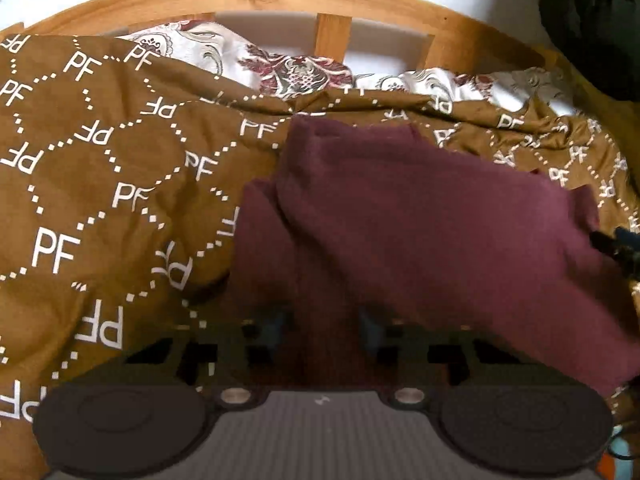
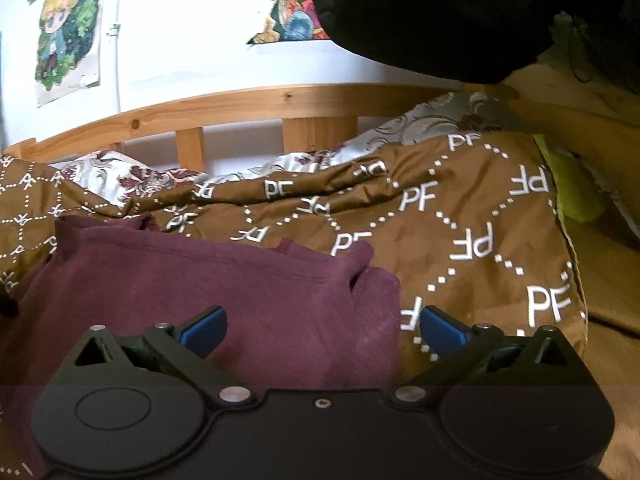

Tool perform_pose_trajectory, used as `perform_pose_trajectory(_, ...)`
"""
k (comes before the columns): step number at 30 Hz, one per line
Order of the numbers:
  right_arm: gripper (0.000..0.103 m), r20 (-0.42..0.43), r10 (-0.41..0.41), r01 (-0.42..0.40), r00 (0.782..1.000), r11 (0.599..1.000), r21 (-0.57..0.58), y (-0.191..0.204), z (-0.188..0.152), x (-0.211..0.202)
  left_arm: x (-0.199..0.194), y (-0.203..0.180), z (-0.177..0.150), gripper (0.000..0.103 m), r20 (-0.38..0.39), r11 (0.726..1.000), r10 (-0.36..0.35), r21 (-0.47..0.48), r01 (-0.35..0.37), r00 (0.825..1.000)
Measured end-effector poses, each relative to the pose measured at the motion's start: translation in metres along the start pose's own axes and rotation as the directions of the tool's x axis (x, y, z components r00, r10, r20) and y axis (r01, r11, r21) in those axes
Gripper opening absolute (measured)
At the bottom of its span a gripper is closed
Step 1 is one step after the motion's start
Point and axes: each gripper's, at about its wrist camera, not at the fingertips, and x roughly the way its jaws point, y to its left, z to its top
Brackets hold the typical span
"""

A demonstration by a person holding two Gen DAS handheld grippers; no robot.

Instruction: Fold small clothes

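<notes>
Right tool point(image 2: 322, 328) agape above maroon garment point(image 2: 224, 280) on bedspread point(image 2: 480, 216)

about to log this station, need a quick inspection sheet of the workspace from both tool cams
surface: bed covered by a brown PF-print blanket, rumpled, not flat
job's things: one maroon garment lying on the blanket, partly folded over itself, edges uneven
clutter: floral patterned fabric bunched along the far edge; a yellow-green item at the blanket's right edge; a dark bulky thing above
grippers: right tool wide open over the garment's right edge, pads not pressing; left tool narrow, garment between its fingers, blurred, grip unclear
cables: nothing seen for certain
surroundings: wooden bed rail, white wall, cartoon posters
</notes>
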Motion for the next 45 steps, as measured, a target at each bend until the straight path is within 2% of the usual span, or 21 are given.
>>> perform_pose_trajectory(1,0.102,-0.002,-0.005,0.005,1.0,1.0,0.006,-0.001,-0.001,0.0,-0.001,0.0,-0.001,0.026,0.004,1.0,0.003,0.0,-0.003,1.0)
perform_pose_trajectory(3,0.102,-0.01,-0.018,0.019,1.0,1.0,0.021,-0.003,-0.002,-0.001,-0.002,0.001,-0.003,0.012,0.013,1.0,0.005,0.004,-0.005,1.0)
perform_pose_trajectory(5,0.102,-0.008,-0.031,0.031,0.999,0.999,0.031,-0.004,-0.002,-0.002,-0.004,0.003,-0.005,0.008,0.017,1.0,0.009,-0.001,-0.009,1.0)
perform_pose_trajectory(12,0.102,0.012,-0.059,0.058,0.998,0.997,0.048,-0.005,-0.001,-0.008,-0.027,0.005,-0.016,0.005,0.136,0.999,0.028,-0.043,-0.023,0.99)
perform_pose_trajectory(15,0.102,0.014,-0.066,0.065,0.998,0.997,0.047,-0.004,-0.001,-0.012,-0.032,0.011,-0.02,0.004,0.159,0.996,0.031,-0.085,-0.018,0.987)
perform_pose_trajectory(22,0.102,-0.018,-0.114,0.114,0.993,0.992,0.043,0.0,-0.005,-0.021,-0.029,0.023,-0.028,0.004,0.147,0.988,0.015,-0.153,0.008,0.989)
perform_pose_trajectory(28,0.102,-0.08,-0.186,0.19,0.979,0.981,0.043,0.0,-0.012,-0.037,-0.022,0.018,-0.026,0.008,0.115,0.99,0.004,-0.141,0.012,0.993)
perform_pose_trajectory(31,0.102,-0.091,-0.213,0.216,0.973,0.976,0.023,0.005,-0.019,-0.053,-0.025,0.012,-0.025,0.024,0.122,0.991,-0.015,-0.131,0.031,0.992)
perform_pose_trajectory(32,0.102,-0.095,-0.218,0.22,0.971,0.975,0.013,0.006,-0.021,-0.058,-0.027,0.01,-0.026,0.034,0.128,0.992,-0.021,-0.123,0.036,0.992)
perform_pose_trajectory(33,0.102,-0.101,-0.221,0.222,0.97,0.975,0.001,0.008,-0.024,-0.062,-0.027,0.007,-0.026,0.037,0.133,0.993,-0.022,-0.116,0.038,0.991)
perform_pose_trajectory(35,0.102,-0.11,-0.233,0.231,0.966,0.972,-0.029,0.013,-0.029,-0.068,-0.027,0.001,-0.029,0.036,0.135,0.995,-0.01,-0.097,0.023,0.991)
perform_pose_trajectory(38,0.102,-0.142,-0.259,0.25,0.955,0.965,-0.075,0.016,-0.037,-0.066,-0.028,-0.004,-0.034,0.025,0.138,0.997,0.031,-0.078,-0.021,0.99)
perform_pose_trajectory(39,0.102,-0.156,-0.258,0.248,0.953,0.965,-0.082,0.016,-0.038,-0.063,-0.031,-0.005,-0.035,0.025,0.146,0.997,0.032,-0.074,-0.021,0.989)
perform_pose_trajectory(45,0.102,-0.165,-0.246,0.236,0.955,0.969,-0.075,0.016,-0.041,-0.055,-0.043,-0.009,-0.045,0.025,0.171,0.998,-0.06,-0.024,0.065,0.983)
